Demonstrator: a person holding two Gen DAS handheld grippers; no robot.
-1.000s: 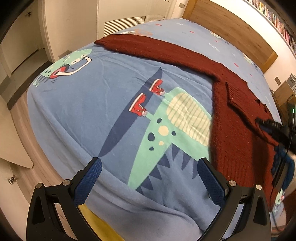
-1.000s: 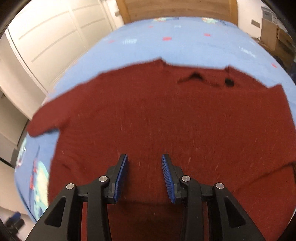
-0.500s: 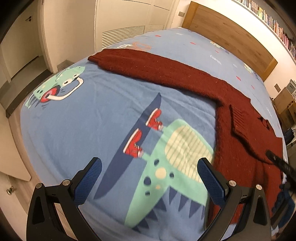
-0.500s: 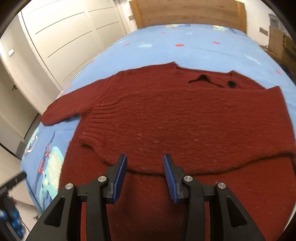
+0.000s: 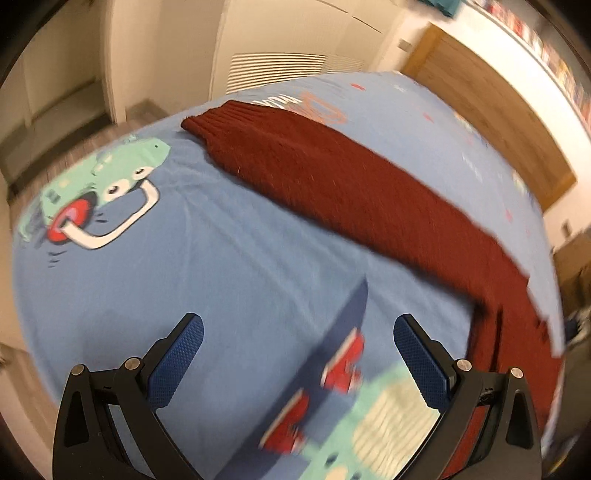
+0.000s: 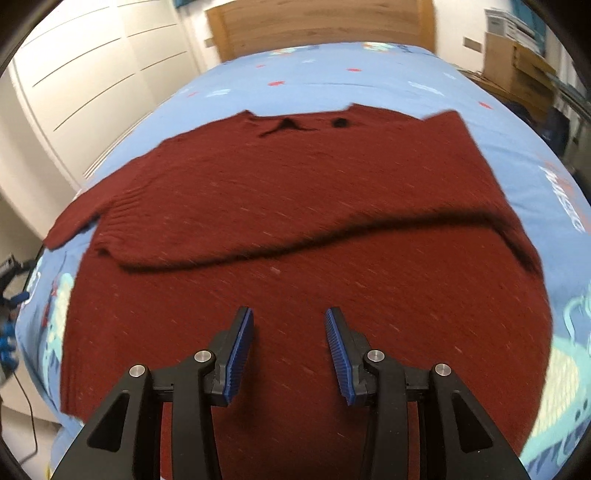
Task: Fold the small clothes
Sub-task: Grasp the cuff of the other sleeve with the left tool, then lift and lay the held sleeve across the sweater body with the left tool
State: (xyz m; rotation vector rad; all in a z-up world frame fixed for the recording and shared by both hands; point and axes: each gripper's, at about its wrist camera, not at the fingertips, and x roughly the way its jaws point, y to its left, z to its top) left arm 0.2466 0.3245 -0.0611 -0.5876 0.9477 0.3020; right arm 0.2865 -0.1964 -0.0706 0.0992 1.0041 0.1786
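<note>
A dark red knitted sweater (image 6: 295, 221) lies on the blue bed sheet (image 6: 369, 77). One sleeve is folded across its body; its lower edge shows as a dark line across the middle. The other sleeve (image 5: 332, 177) stretches out flat in the left wrist view, its cuff at the far end. My left gripper (image 5: 297, 350) is open and empty above the bare sheet, short of that sleeve. My right gripper (image 6: 290, 332) is open and empty above the sweater's lower body.
The sheet carries a green dinosaur print (image 5: 99, 192). White wardrobe doors (image 6: 92, 85) stand left of the bed, a wooden headboard (image 6: 321, 26) at its far end. Cardboard boxes (image 6: 517, 62) stand at the right. The bed's left edge drops to the floor (image 5: 55, 129).
The left gripper has moved forward over the sheet towards the outstretched sleeve. The right gripper has drawn back, so the whole sweater with its folded sleeve shows. Both jaws stayed open.
</note>
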